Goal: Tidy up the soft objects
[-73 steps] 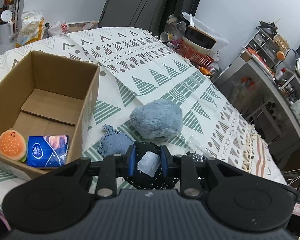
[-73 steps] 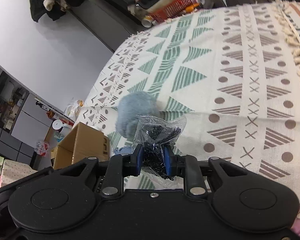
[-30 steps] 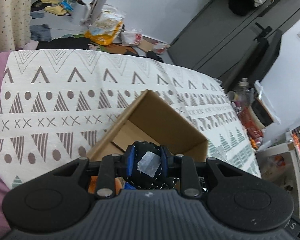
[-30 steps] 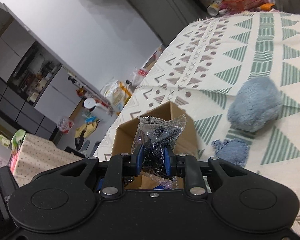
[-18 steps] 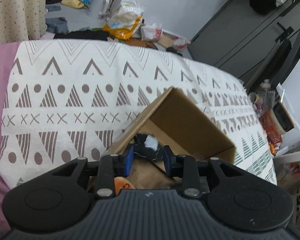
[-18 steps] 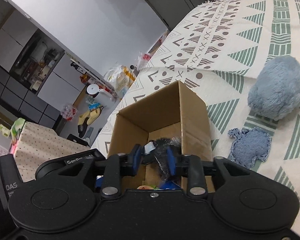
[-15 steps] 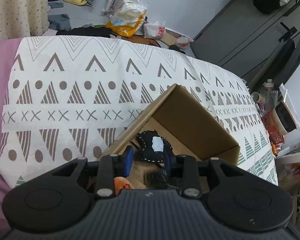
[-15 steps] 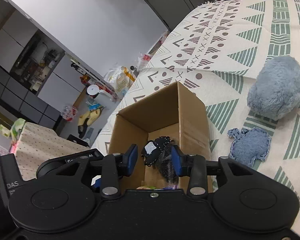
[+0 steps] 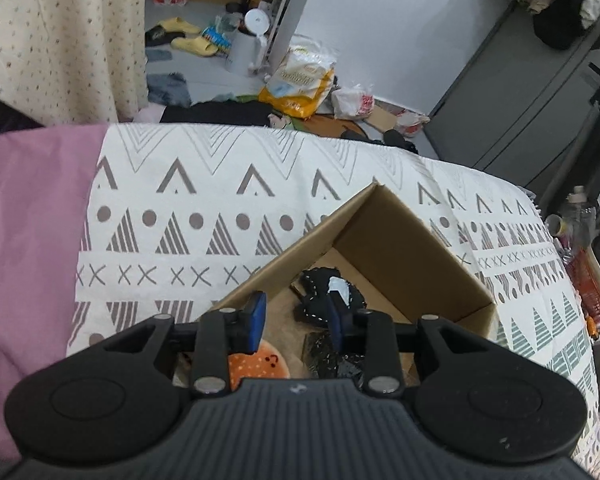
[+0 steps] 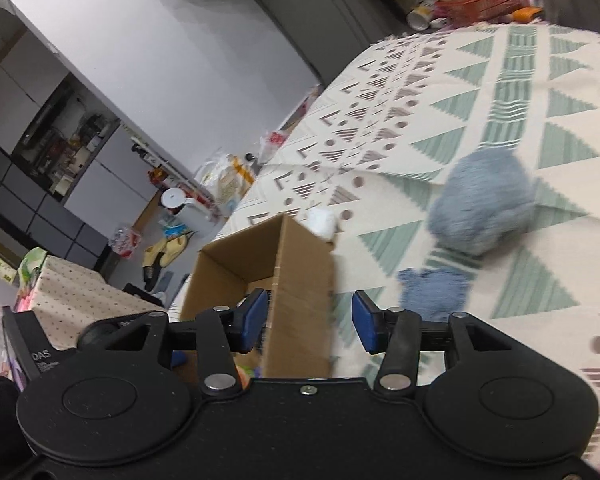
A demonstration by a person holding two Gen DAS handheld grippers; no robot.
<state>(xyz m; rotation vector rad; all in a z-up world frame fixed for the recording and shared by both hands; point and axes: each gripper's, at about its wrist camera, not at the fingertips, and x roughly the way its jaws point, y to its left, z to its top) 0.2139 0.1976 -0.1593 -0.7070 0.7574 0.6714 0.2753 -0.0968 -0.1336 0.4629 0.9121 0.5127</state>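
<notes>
The open cardboard box sits on the patterned cloth. Inside it lie a black stitched pouch with a pale label, a clear bag of black bits and an orange burger plush. My left gripper is open and empty above the box. My right gripper is open and empty beside the box. On the cloth to the right lie a fluffy blue plush and a flat denim piece.
The cloth covers a bed with a pink sheet at the left. Slippers, bags and a white bin lie on the floor beyond. A red basket with clutter stands past the far edge.
Both grippers carried their loads over the box and opened. The black pouch and the bag of black bits dropped into it. The right gripper has since swung toward the blue plush.
</notes>
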